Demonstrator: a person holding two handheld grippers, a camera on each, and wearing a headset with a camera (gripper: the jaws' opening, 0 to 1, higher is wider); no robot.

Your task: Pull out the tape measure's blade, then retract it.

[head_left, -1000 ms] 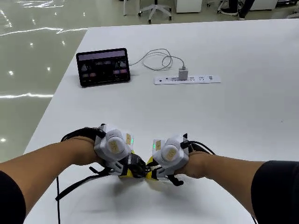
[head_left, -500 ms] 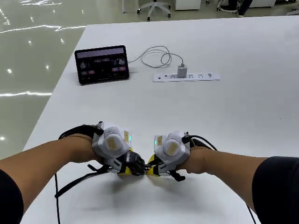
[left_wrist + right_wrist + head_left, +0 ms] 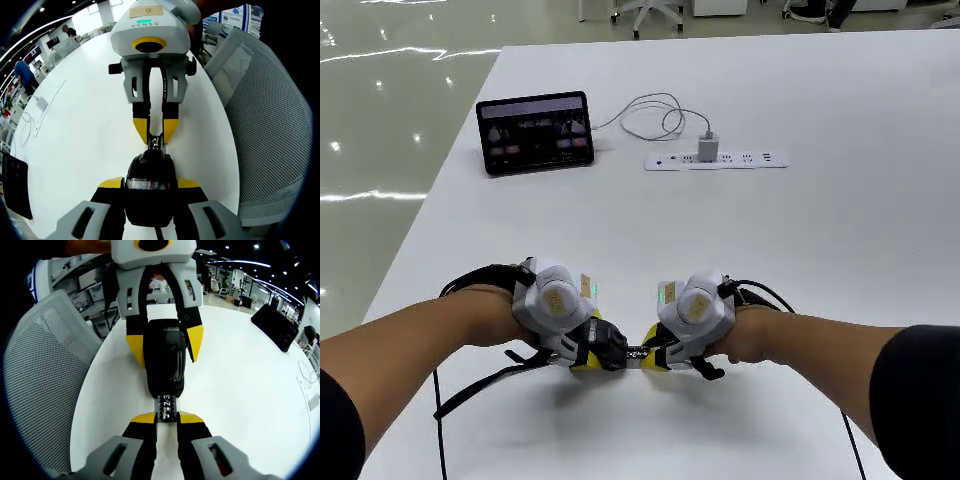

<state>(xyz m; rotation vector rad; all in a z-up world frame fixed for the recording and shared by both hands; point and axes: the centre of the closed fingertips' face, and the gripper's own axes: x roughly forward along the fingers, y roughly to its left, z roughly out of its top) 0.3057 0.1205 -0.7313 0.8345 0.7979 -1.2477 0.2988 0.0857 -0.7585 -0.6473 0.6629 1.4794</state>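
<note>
Before you lies a wide white counter [image 3: 820, 250] with a smooth matte top. Toward its far left a dark tablet [image 3: 535, 132] stands propped, its lit screen facing you. To the right of the tablet a white power strip [image 3: 717, 159] lies flat, with a white charger [image 3: 707, 147] plugged into it. A white cable [image 3: 645, 115] loops from the charger back to the tablet. Close to you on the left, a thin black cable [image 3: 438, 430] crosses the surface
</note>
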